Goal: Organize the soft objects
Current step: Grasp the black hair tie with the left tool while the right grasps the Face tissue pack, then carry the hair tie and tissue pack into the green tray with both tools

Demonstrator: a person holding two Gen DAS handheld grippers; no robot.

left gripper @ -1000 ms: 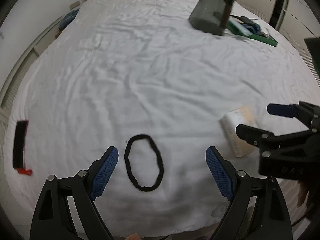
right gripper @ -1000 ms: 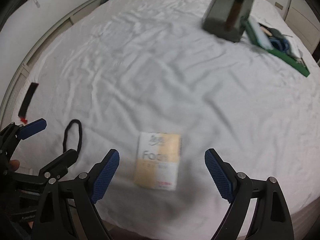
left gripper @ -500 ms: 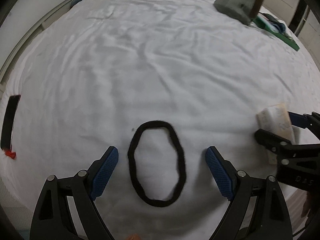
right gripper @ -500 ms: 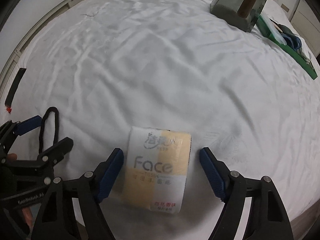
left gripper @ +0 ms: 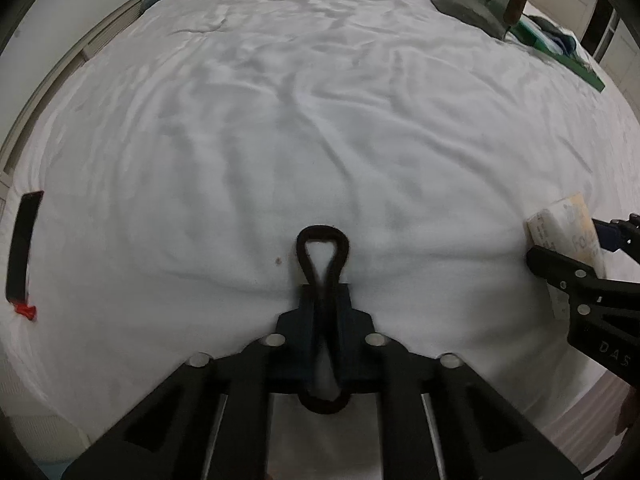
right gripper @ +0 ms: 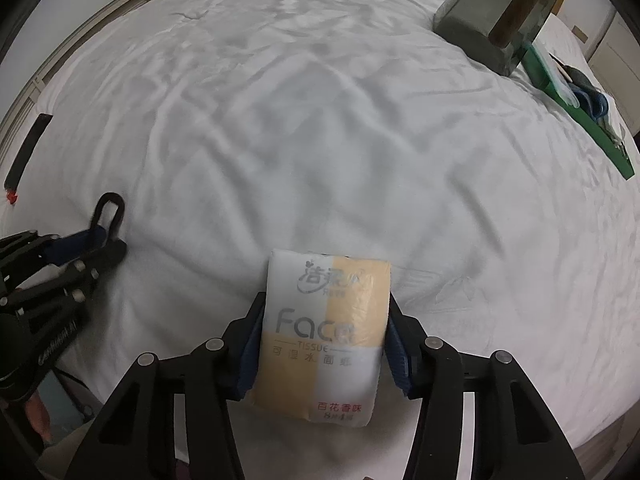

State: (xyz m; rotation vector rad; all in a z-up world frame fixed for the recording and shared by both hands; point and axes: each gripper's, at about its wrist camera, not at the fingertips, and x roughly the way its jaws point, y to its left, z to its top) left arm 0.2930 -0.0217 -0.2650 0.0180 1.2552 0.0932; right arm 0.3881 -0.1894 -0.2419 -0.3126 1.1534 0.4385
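The left gripper (left gripper: 322, 300) has its jaws pinched together on a black hair band (left gripper: 322, 246), squeezing the loop flat through the middle so one rounded end pokes out ahead of the fingertips and the other bulges behind them. The band looks like soft, fuzzy elastic cord, lying on the white bedsheet (left gripper: 280, 120).

Just to the right of it, the right gripper (right gripper: 326, 320) is closing its jaws on a tissue pack (right gripper: 324, 332), with the blue ribbed pads (right gripper: 250, 354) pressed to both long sides. The pack is a plump, pillow-like rectangle in glossy plastic wrap, white and pale orange, printed "Face".

The sheet is rumpled cotton, creased all over. Far across it stand a grey translucent box (right gripper: 496, 12) and a flat green tray (right gripper: 584, 120); a black strap with a red tip (left gripper: 20, 252) lies at the left edge.
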